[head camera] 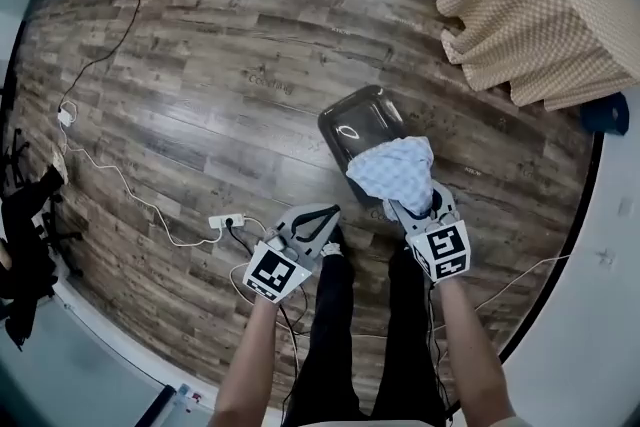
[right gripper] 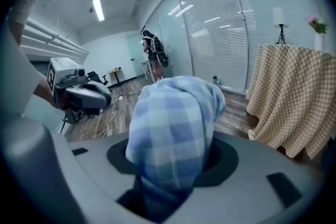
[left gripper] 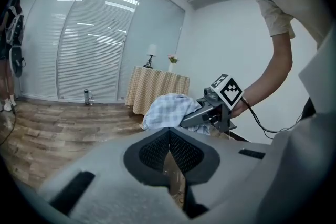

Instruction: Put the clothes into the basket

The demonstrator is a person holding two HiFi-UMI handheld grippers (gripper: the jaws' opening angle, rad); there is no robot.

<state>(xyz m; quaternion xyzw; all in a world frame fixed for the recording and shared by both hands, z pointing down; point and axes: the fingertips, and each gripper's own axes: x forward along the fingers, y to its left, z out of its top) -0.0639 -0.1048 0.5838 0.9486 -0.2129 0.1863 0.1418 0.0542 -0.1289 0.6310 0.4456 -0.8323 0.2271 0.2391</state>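
A blue-and-white checked cloth [head camera: 402, 173] bunches up out of my right gripper [head camera: 410, 207], which is shut on it. The cloth hangs above the near edge of the dark, glossy basket [head camera: 355, 120] standing on the wooden floor. In the right gripper view the cloth [right gripper: 176, 123] fills the space between the jaws and hides the pads. My left gripper [head camera: 318, 220] is held to the left of the basket and short of it, shut, with nothing between its fingers. In the left gripper view its dark pads [left gripper: 157, 149] meet at the tip, and the cloth [left gripper: 167, 108] shows beyond them.
A table draped in a tan checked tablecloth [head camera: 545, 5] stands at the back right, close behind the basket. A white power strip [head camera: 228, 221] and trailing cables lie on the floor at left. The person's legs [head camera: 365, 325] stand just below the grippers. Glass walls with blinds [left gripper: 84, 50] enclose the room.
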